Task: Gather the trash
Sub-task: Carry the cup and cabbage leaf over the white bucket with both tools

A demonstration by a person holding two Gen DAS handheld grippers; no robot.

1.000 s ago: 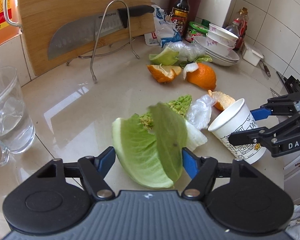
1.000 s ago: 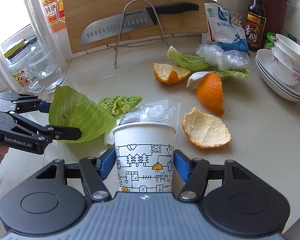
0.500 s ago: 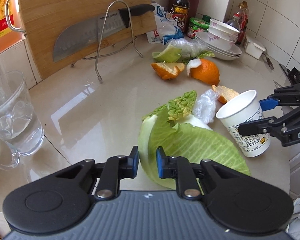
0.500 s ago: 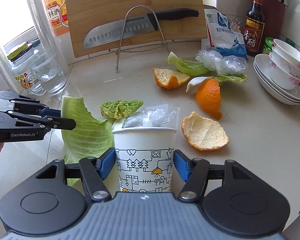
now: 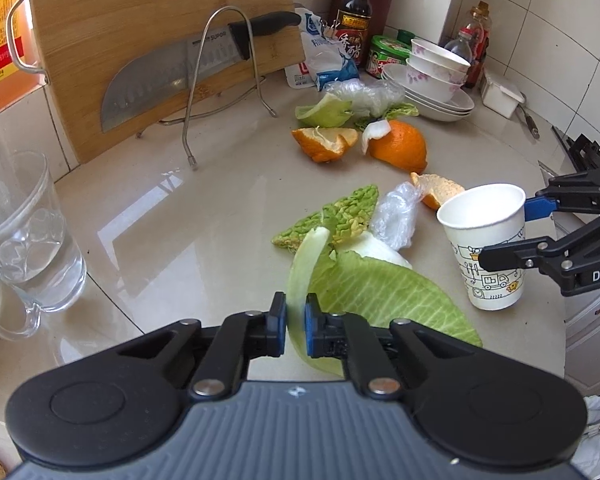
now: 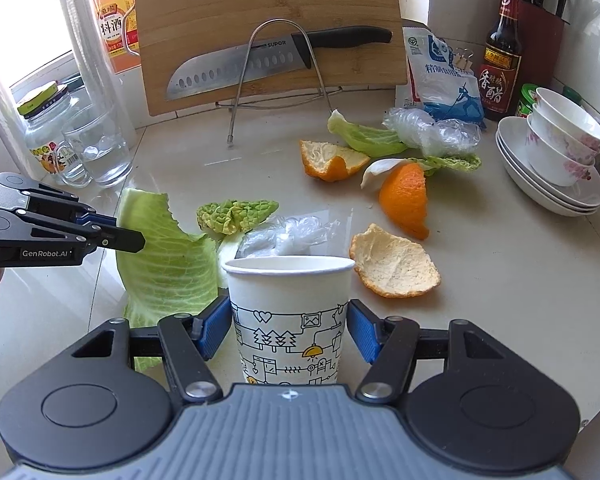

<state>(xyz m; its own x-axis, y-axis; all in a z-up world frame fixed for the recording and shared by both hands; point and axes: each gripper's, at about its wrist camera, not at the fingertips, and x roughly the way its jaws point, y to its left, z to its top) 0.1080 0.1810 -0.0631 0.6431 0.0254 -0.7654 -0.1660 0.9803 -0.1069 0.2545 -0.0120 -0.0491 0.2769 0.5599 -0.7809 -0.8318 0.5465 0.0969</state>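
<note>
My left gripper (image 5: 296,312) is shut on the pale edge of a big green cabbage leaf (image 5: 380,292), which droops to the right over the counter. From the right wrist view the left gripper (image 6: 128,236) pinches the leaf (image 6: 164,256) at its left side. My right gripper (image 6: 288,328) is shut on a white printed paper cup (image 6: 288,300), held upright with its mouth showing nothing inside. In the left wrist view the cup (image 5: 488,240) sits in the right gripper (image 5: 508,232) just right of the leaf. A crinkled cabbage scrap (image 5: 340,216), plastic wrap (image 5: 396,216) and orange peels (image 6: 396,264) lie beyond.
A knife (image 6: 240,68) rests on a wire rack against a wooden board (image 6: 260,0) at the back. A glass mug of water (image 5: 24,236) stands left. Stacked bowls (image 6: 560,148) and a dark bottle (image 6: 500,52) are at the right. More peel, leaf and plastic (image 6: 432,132) lie mid-counter.
The left gripper's jaws went from wide open around the upright cabbage leaf to shut on its edge, and the leaf swung down to the right. The right gripper and cup stayed put.
</note>
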